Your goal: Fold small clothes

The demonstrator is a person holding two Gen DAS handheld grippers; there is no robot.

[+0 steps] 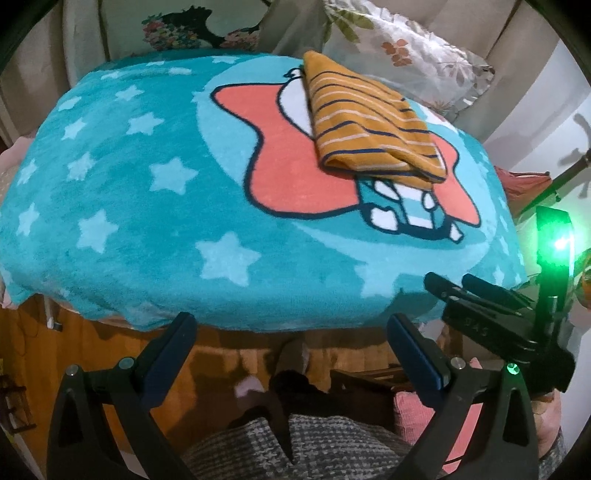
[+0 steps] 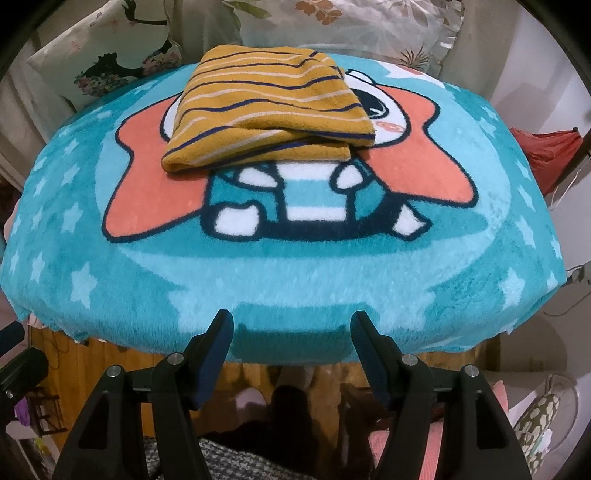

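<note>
A mustard-yellow garment with navy and white stripes point(image 1: 369, 118) lies folded in a compact bundle on the teal star-patterned blanket point(image 1: 129, 221), at the far right in the left wrist view. In the right wrist view the folded garment point(image 2: 269, 107) lies at the far centre of the blanket point(image 2: 258, 280). My left gripper point(image 1: 290, 332) is open and empty at the blanket's near edge. My right gripper point(image 2: 291, 332) is open and empty at the near edge, and it also shows in the left wrist view point(image 1: 476, 291) at the right.
Floral pillows point(image 1: 399, 48) line the back behind the blanket and show in the right wrist view too point(image 2: 354, 29). A wooden front point(image 1: 110, 354) drops below the blanket's near edge. A red cloth point(image 2: 546, 151) hangs at the right. A person's legs point(image 2: 288, 410) are below.
</note>
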